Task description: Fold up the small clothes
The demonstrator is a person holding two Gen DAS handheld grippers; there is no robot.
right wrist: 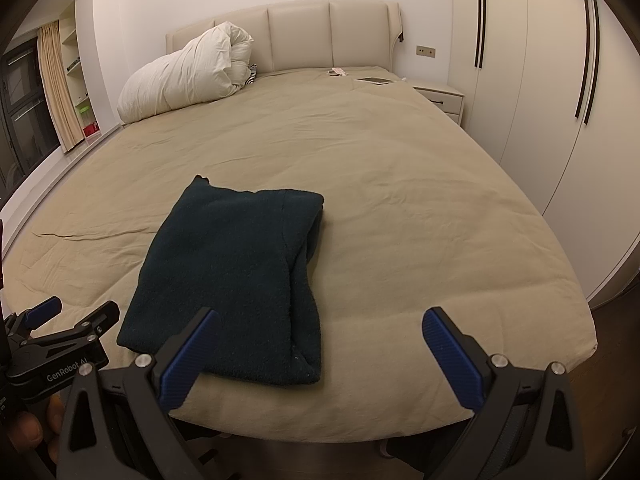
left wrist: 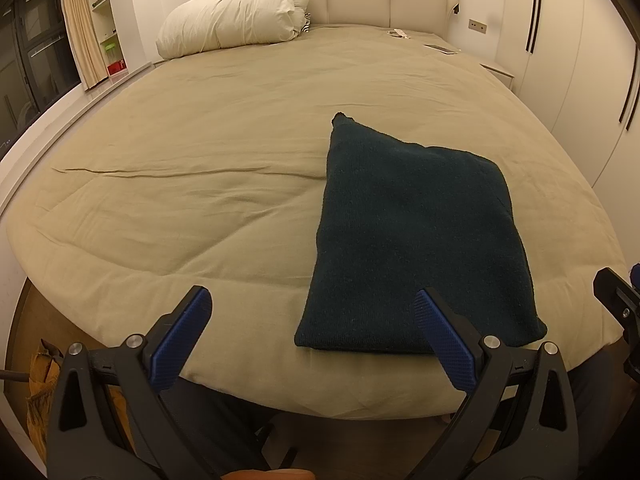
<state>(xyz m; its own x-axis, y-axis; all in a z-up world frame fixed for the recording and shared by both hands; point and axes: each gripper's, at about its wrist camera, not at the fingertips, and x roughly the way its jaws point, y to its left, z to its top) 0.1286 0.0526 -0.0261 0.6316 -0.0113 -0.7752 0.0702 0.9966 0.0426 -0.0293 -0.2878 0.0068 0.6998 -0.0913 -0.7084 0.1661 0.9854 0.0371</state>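
A dark green knitted garment lies folded in a rectangle near the front edge of the bed; it also shows in the right wrist view. My left gripper is open and empty, held just above the bed's front edge at the garment's near left corner. My right gripper is open and empty, over the front edge at the garment's near right corner. The left gripper also shows at the left edge of the right wrist view, and part of the right gripper at the right edge of the left wrist view.
The bed has a beige cover. A rolled white duvet lies at the head, left. Small flat items lie at the far right corner. A nightstand and wardrobe doors stand on the right.
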